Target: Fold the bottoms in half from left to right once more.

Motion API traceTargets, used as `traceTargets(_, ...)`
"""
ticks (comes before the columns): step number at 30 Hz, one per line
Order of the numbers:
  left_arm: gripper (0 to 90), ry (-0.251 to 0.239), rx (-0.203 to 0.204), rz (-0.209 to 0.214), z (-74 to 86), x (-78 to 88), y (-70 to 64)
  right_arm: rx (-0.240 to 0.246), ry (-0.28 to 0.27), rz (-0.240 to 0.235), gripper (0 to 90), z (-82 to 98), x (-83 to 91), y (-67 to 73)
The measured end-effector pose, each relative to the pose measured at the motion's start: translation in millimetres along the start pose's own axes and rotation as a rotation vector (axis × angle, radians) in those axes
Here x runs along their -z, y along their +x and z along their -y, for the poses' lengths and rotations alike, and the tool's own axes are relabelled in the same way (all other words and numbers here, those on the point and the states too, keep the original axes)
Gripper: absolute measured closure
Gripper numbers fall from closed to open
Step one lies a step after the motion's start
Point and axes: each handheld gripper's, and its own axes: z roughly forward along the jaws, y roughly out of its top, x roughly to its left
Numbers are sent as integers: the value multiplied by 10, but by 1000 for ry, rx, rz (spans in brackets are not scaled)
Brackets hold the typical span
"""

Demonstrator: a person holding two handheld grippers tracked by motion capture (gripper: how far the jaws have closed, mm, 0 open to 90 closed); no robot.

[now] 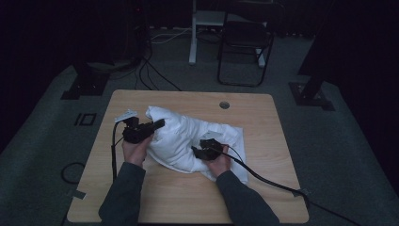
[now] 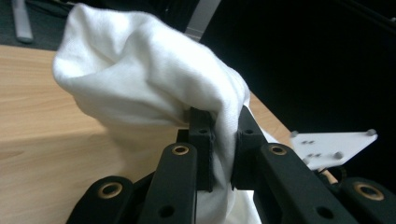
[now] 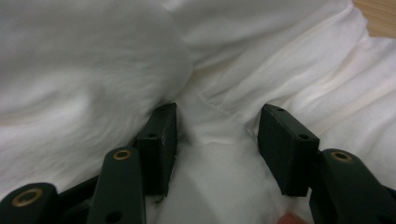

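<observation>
The fingers (image 2: pixel 201 140) of the left gripper (image 2: pixel 223 154) are clenched on a fold of the white pillowcase (image 2: pixel 154 74), and the cloth is pinched tight between the two black pads. In the left gripper view that bit of cloth rises up off the desk (image 2: pixel 42 116) in a soft lump. The fingers (image 3: pixel 159 140) of the right gripper (image 3: pixel 219 149) are apart, with white cloth (image 3: pixel 219 186) bunched up between them; the pads sit beside the cloth and do not squeeze it. In the high view the pillow (image 1: pixel 188 136) lies in the middle of the wooden desk (image 1: pixel 263 188), fat and puffy, partly inside the pillowcase (image 1: pixel 233 162), which lies flat under it toward the right. The left gripper (image 1: pixel 157 125) is at the pillow's left end, near the top corner. The right gripper (image 1: pixel 195 152) rests on the pillow's near side, a little right of the middle. Both hands come in from the near edge in dark sleeves. A black cable (image 1: pixel 268 179) runs from the right gripper across the desk to the right. A small round hole (image 1: pixel 224 105) sits near the far edge of the desk.
</observation>
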Motion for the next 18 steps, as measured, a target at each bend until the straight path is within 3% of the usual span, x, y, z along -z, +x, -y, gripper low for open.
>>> traceTargets(4, 820, 10, -15, 28, -21, -96, -102, 18, 2, -25, 473, -68, -84, 148)
traceTargets(7, 819, 27, -42, 28, -18, -184, -182, 8, -12, -66, 472, -81, -121, 194)
traceTargets(9, 819, 29, -45, 26, -13, -207, -199, 25, -7, -64, 472, -90, -116, 206)
traceTargets(12, 818, 28, -47, 24, -9, -215, -207, 55, -15, -71, 423, -115, -1, 196)
traceTargets(13, 818, 29, -52, 15, -11, -199, -207, 65, -63, -90, 395, -106, 178, 145)
traceTargets(14, 818, 29, -52, 15, -11, -199, -207, 65, -63, -90, 395, -106, 178, 145)
traceTargets(15, 818, 30, -54, 9, -6, -182, -203, 67, -97, -35, 397, -65, 369, 53)
traceTargets(16, 818, 30, -54, 9, -6, -182, -203, 52, -99, 13, 405, -35, 437, -13)
traceTargets(18, 818, 21, -45, 7, 3, -176, -204, -9, -71, 31, 407, 38, 463, -147)
